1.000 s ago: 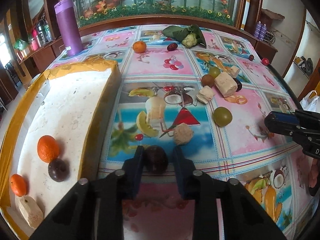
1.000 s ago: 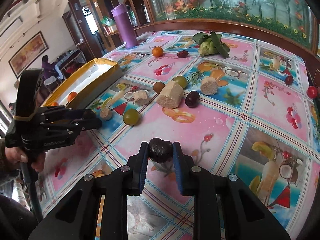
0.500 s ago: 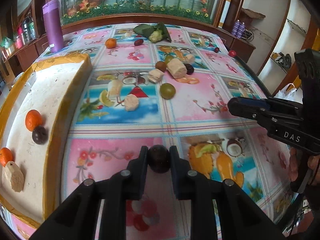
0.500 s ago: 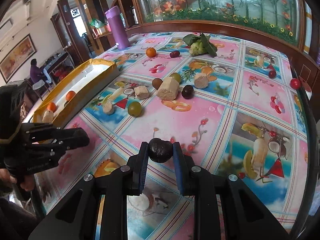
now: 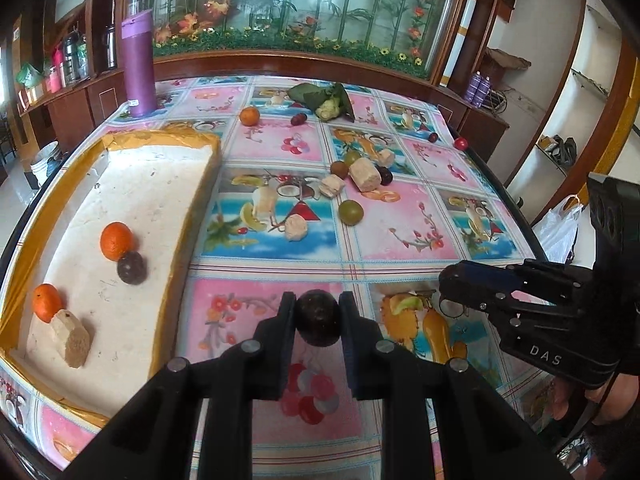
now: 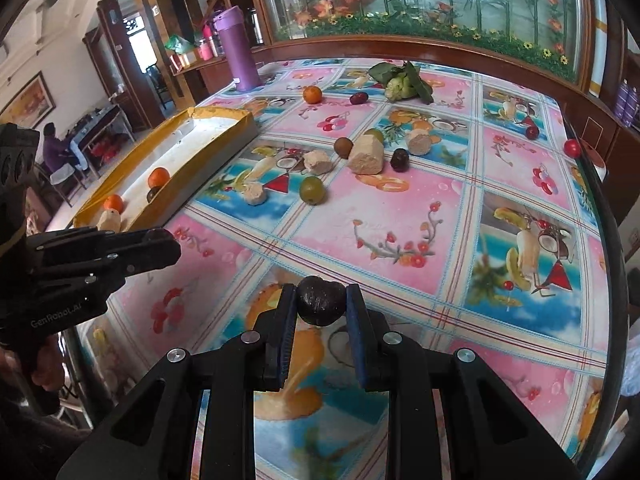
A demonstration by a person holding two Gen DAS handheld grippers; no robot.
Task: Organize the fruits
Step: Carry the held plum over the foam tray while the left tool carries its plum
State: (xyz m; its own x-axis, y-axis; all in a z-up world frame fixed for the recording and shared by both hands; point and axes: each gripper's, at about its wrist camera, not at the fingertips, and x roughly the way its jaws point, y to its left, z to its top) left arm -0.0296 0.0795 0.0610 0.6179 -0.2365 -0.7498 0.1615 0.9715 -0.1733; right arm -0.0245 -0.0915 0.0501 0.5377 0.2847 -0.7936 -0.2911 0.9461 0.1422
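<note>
My left gripper (image 5: 318,322) is shut on a dark round passion fruit (image 5: 318,323), held above the tablecloth near the front edge. My right gripper (image 6: 321,306) is shut on another dark, wrinkled passion fruit (image 6: 321,305). The yellow-rimmed white tray (image 5: 192,204) lies at the left and holds two oranges (image 5: 116,241), a dark fruit (image 5: 131,267) and a beige chunk (image 5: 72,342). Loose on the cloth are a green fruit (image 5: 351,212), beige chunks (image 5: 365,175), a brown fruit (image 5: 339,168) and a dark plum (image 5: 386,176).
A purple tumbler (image 5: 139,64) stands at the back left. An orange (image 5: 249,116), a dark grape (image 5: 298,119) and a leafy green fruit (image 5: 328,100) lie at the back. Red cherries (image 5: 461,144) sit near the right edge. The right gripper's body (image 5: 540,300) shows at right.
Both grippers have pulled back toward the table's near edge and risen, each still holding its passion fruit. The left one has swung left, so the tray is nearer.
</note>
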